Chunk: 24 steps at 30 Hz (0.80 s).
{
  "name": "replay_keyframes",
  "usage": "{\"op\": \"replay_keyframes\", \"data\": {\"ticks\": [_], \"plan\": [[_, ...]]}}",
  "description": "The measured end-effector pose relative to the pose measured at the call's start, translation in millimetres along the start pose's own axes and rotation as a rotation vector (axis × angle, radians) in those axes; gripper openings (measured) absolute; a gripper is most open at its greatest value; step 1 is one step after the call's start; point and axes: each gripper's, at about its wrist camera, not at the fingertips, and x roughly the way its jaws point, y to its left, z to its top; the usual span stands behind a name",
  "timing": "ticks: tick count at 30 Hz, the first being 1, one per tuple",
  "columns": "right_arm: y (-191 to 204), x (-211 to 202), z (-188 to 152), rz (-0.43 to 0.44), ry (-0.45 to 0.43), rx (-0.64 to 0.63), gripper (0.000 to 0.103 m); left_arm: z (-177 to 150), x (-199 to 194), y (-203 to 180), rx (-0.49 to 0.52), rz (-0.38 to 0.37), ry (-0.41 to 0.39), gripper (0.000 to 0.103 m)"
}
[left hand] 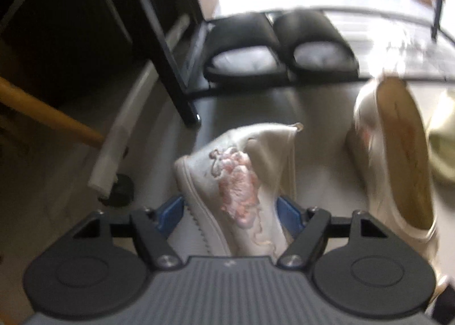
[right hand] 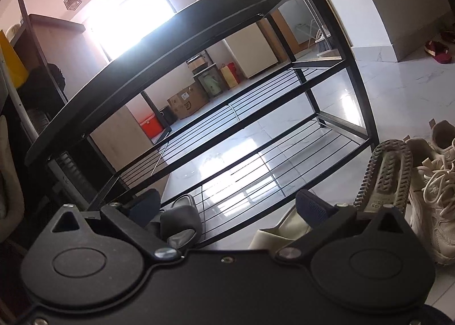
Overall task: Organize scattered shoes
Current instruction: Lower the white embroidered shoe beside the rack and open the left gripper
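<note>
Left wrist view: the left gripper (left hand: 231, 208) has its two blue pads on either side of one white slipper with pink embroidery (left hand: 236, 180), and they seem to grasp it at its sides, though the picture is blurred. One matching white slipper (left hand: 398, 160) stands on its edge just beside it on the right, its insole showing. Two black slides (left hand: 280, 46) sit side by side on the lowest shelf of the black shoe rack (left hand: 167, 75).

Right wrist view: the right gripper (right hand: 227, 208) has its jaws spread apart with nothing between them. The rack has three levels. One beige sneaker (right hand: 438, 183) lies on the floor at the right, and one more beside it (right hand: 386, 174) is turned with its sole up.
</note>
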Motion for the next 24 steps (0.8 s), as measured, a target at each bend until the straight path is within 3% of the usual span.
{"op": "replay_keyframes", "data": {"ticks": [4, 10, 12, 20, 24], "plan": [[-1, -1, -1, 0.001, 0.001, 0.007, 0.103, -6, -5, -19, 0.092, 0.012, -0.018, 0.071], [-1, -2, -1, -0.005, 0.001, 0.007, 0.103, -8, -19, -28, 0.137, 0.049, -0.075, 0.073], [-2, -3, -1, -0.006, 0.000, 0.010, 0.103, -6, -27, -24, 0.115, 0.060, -0.102, 0.080], [-2, -5, -1, -0.009, 0.003, 0.011, 0.103, 5, -45, -5, 0.028, 0.111, -0.130, 0.086], [-2, -5, -1, -0.011, 0.006, 0.011, 0.103, 11, -54, 11, -0.067, 0.113, -0.147, 0.088]]}}
